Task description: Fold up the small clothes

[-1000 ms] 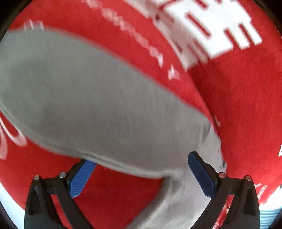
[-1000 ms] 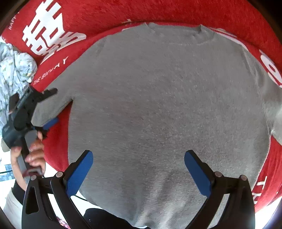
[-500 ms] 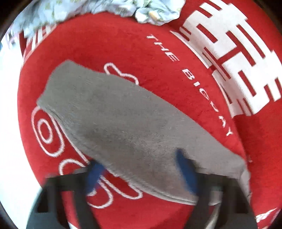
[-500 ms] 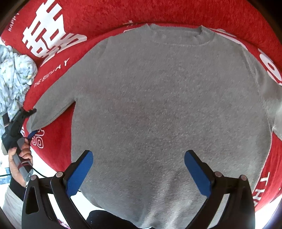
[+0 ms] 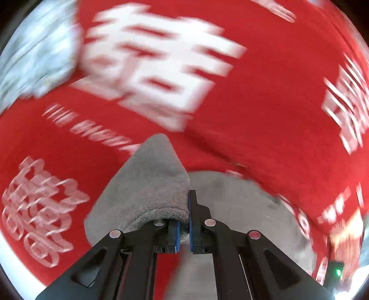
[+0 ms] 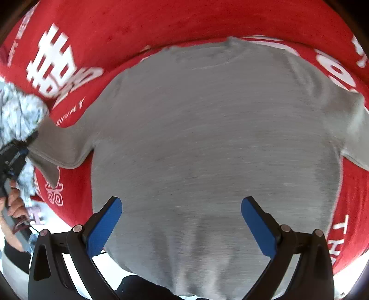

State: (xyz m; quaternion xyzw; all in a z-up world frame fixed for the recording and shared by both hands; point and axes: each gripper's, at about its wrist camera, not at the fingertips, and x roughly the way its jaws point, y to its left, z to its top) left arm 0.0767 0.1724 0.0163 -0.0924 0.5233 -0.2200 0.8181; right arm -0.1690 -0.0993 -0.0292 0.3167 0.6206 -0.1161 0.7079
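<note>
My left tool [image 5: 183, 228] has just clamped its jaws onto the grey sweater's sleeve [image 5: 150, 184], lifted off the red blanket [image 6: 184, 20]. My right tool [image 6: 181, 227] hangs released over the grey sweater [image 6: 207, 138], spread flat. Crumpled pale clothes [image 6: 16, 115] lie far left.

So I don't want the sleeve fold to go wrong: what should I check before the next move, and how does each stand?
1. Left tool shut on the sleeve cuff: ok; it has just closed on the cloth.
2. Right tool open, holding nothing: ok.
3. Grey sweater lying flat on the red blanket: ok.
4. Other sleeve spread out: cannot tell, it runs past the picture's edge.
5. Patterned cloth pile apart from the sweater body: ok.
</note>
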